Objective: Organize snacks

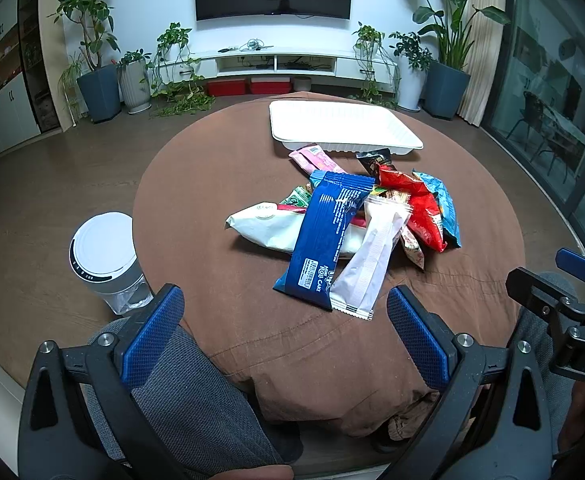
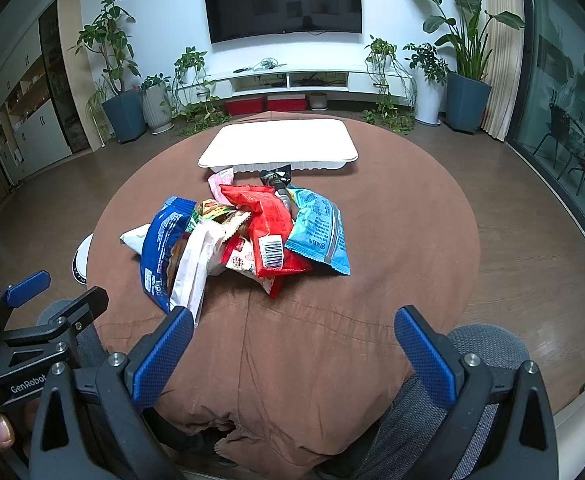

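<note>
Round table under a brown cloth, person seated at its near edge. Snacks lay in one loose heap at mid-table; an empty white ribbed plastic tray sat beyond it at the far side, the pink wrapper and a small dark packet lying right up against its near rim. Left gripper hovered low over the near edge, fingers spread wide, nothing between them. Right gripper likewise spread and empty, level with it. Neither touched the heap. Nearest the left gripper: a dark blue roll-cake pack lying over a white pillow bag, with a long white sealed sachet leaning across its right side. Nearest the right: a red crinkled foil bag partly over a light blue pouch. Judged the task barely begun, first pick pending. Best to take top pieces first; the white sachet looked free and its near end pointed toward the grippers. Pinch across the narrow width near a sealed end, lift straight up so the neighbours do not drag, carry over the heap, lay flat in a tray corner. Foil likely slippery; close fully before lifting. White bin stood on the floor at left, not involved.
</note>
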`<state>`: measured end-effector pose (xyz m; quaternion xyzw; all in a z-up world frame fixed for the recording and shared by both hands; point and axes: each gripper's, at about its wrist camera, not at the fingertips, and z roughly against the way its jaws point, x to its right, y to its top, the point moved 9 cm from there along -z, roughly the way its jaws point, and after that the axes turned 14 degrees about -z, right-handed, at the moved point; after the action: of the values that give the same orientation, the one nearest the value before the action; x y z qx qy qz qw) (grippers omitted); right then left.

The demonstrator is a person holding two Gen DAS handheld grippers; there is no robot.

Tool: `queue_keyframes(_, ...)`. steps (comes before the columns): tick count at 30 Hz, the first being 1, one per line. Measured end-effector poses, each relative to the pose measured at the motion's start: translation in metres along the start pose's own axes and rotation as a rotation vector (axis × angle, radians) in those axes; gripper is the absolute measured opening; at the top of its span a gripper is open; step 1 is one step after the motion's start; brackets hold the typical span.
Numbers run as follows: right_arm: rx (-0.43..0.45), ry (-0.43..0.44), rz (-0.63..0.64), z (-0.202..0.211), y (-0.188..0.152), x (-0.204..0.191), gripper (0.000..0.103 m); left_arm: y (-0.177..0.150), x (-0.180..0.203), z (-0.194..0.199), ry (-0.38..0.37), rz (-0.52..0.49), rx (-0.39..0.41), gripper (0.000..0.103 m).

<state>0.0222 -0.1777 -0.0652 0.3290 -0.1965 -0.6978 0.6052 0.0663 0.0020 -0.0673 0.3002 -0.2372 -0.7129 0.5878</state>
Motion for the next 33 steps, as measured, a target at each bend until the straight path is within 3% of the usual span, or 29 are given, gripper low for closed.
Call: queue_keyframes(33, -0.009, -0.006, 0.004, -0.0091, -0.0095, 0.0079, 0.103, -0.0021, 0.0011, -0.0011, 0.002, 0.002, -0.006, 0.103)
